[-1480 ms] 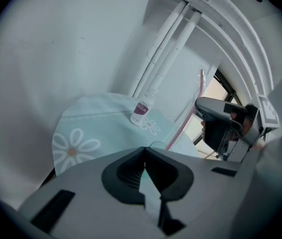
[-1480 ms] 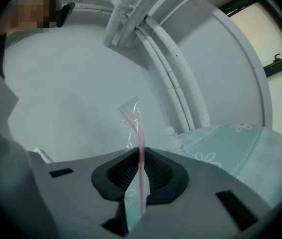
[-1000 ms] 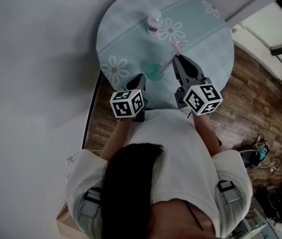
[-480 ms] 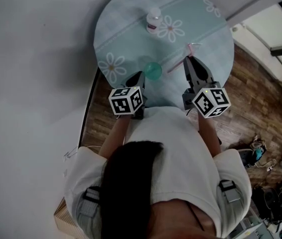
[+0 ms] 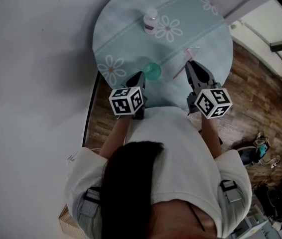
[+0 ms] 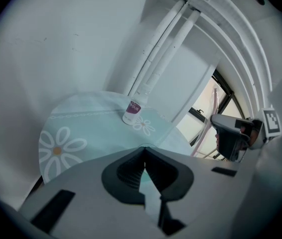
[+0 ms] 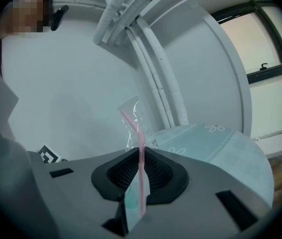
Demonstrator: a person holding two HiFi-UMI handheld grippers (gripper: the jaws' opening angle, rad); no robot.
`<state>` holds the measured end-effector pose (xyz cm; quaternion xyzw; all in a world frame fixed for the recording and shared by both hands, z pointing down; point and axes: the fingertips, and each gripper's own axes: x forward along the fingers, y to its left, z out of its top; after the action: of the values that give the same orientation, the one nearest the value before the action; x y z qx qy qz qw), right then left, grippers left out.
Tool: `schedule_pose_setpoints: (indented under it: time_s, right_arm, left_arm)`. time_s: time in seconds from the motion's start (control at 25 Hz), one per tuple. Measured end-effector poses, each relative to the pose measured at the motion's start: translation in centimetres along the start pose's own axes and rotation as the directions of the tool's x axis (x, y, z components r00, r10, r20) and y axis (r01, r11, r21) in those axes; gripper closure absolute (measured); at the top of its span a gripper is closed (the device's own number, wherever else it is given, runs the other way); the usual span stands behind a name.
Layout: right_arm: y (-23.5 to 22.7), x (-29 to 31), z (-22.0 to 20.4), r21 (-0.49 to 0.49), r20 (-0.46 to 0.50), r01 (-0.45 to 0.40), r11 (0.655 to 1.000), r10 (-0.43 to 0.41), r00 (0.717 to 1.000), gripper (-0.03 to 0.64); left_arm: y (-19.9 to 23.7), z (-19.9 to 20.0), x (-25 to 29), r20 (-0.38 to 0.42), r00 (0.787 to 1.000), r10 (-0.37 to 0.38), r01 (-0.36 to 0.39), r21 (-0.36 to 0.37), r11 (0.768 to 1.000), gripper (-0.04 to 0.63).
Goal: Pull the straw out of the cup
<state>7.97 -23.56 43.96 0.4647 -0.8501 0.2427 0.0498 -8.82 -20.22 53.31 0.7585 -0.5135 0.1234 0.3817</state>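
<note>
A small green cup (image 5: 153,70) stands near the front of the round table (image 5: 126,39). My left gripper (image 5: 141,76) sits at the cup's near side, its jaws shut on the cup's thin wall (image 6: 144,156). To the right, my right gripper (image 5: 191,63) is shut on a pink bent straw (image 5: 181,69) that hangs clear of the cup, slanting down to the left. In the right gripper view the straw (image 7: 141,148) rises upright between the pads (image 7: 153,171), with a clear wrapper scrap at its bent top. From the left gripper view, the right gripper (image 6: 233,133) and the straw (image 6: 204,133) show at the right.
A small white bottle (image 5: 150,21) with a purple label stands at the table's far side, also in the left gripper view as the bottle (image 6: 132,111). The cloth is pale teal with daisy prints. Wooden floor lies right of the table; a grey wall lies left.
The right gripper has carried the straw to the right and a little down, away from the cup; the straw's lower end has left the cup. The left gripper and cup stayed put.
</note>
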Motion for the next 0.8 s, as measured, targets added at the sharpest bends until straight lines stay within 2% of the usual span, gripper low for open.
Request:
schedule_pose_setpoints:
  time_s: [0.2,0.4,0.8]
  right_arm:
    - [-0.8,0.4,-2.0,-0.051,-0.115,0.052,0.997,-0.058,0.992,0.563]
    - [-0.7,0.6,-4.0,-0.044,-0.211,0.042,0.998,-0.05,0.976,0.563]
    - [-1.7,1.2,-8.7,-0.038,-0.417,0.059,0.998,-0.07,0.906,0.563]
  left_arm:
    - [0.1,-0.1,0.0,-0.001,1.0,-0.003,0.003,0.0,1.0,0.586]
    - [0.1,-0.1,-0.1,0.0,1.0,-0.003,0.003,-0.008,1.0,0.586]
    - [0.8,-0.5,-0.5,-0.001,1.0,0.003,-0.003,-0.029,1.0,0.586]
